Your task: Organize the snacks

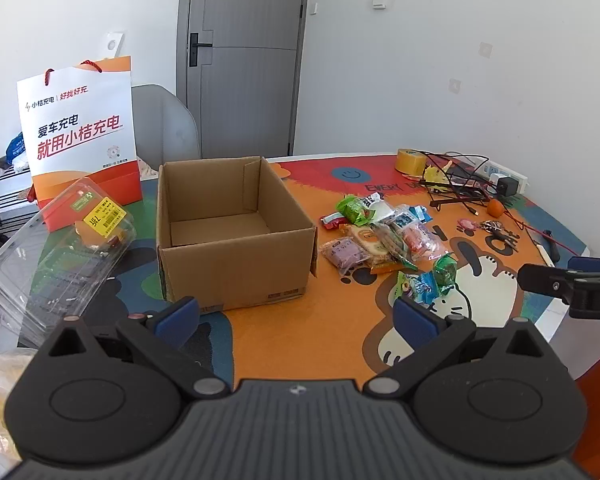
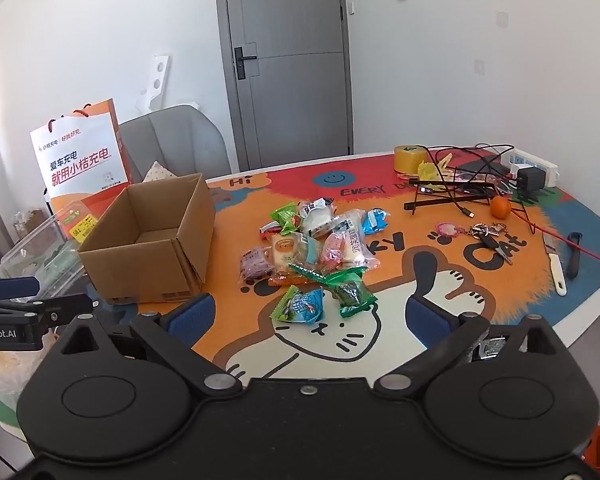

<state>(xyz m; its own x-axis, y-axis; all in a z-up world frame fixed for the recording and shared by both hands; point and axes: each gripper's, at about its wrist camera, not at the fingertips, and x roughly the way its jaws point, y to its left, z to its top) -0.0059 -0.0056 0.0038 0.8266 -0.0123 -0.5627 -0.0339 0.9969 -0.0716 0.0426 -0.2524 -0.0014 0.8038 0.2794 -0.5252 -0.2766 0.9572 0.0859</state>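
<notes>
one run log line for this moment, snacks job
stage: start, nothing held | left gripper: open | right gripper: open | cardboard box: empty | snack pile: on mat right of box

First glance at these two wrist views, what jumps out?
An open, empty cardboard box sits left of centre on the bright cartoon-cat table mat. Just to its right lies a loose heap of wrapped snacks, none boxed yet. At the far right edge is a tangle of black cables beside a yellow tape roll, and an orange-and-white paper bag stands behind the box.
</notes>
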